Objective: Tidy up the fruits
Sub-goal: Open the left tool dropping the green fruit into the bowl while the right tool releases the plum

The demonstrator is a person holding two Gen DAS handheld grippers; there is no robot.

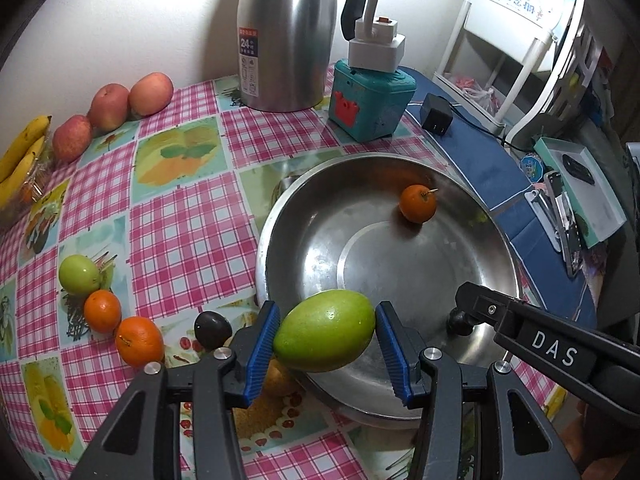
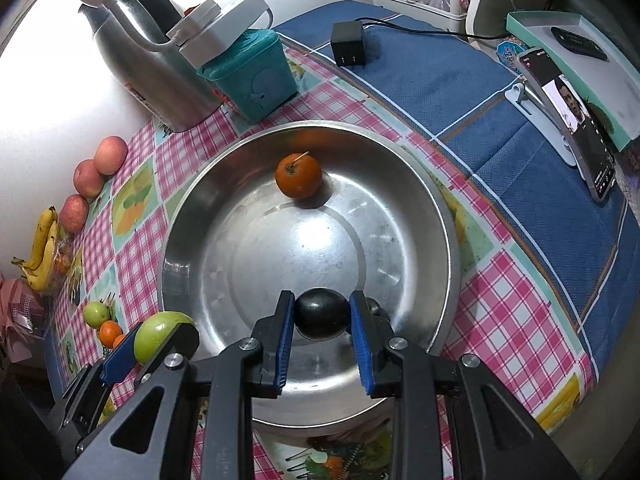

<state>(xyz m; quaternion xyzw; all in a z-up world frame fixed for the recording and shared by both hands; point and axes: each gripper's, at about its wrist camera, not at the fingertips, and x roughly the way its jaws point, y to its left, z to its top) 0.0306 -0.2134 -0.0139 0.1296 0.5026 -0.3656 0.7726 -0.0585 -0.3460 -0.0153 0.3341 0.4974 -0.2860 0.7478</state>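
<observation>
My left gripper (image 1: 326,332) is shut on a large green fruit (image 1: 326,330), held above the near left rim of a steel basin (image 1: 400,264). One orange (image 1: 418,203) lies at the basin's far side. My right gripper (image 2: 322,316) is shut on a dark plum (image 2: 322,314), low over the basin's (image 2: 300,248) near part. The orange (image 2: 298,175) lies beyond it. In the right wrist view the left gripper (image 2: 154,340) with the green fruit (image 2: 160,336) is at the lower left.
On the checked cloth left of the basin lie a second dark plum (image 1: 213,329), two oranges (image 1: 140,340), and a small green fruit (image 1: 79,274). Apples (image 1: 110,106) and bananas (image 1: 20,152) line the wall. A steel kettle (image 1: 288,36) and a teal box (image 1: 370,100) stand behind.
</observation>
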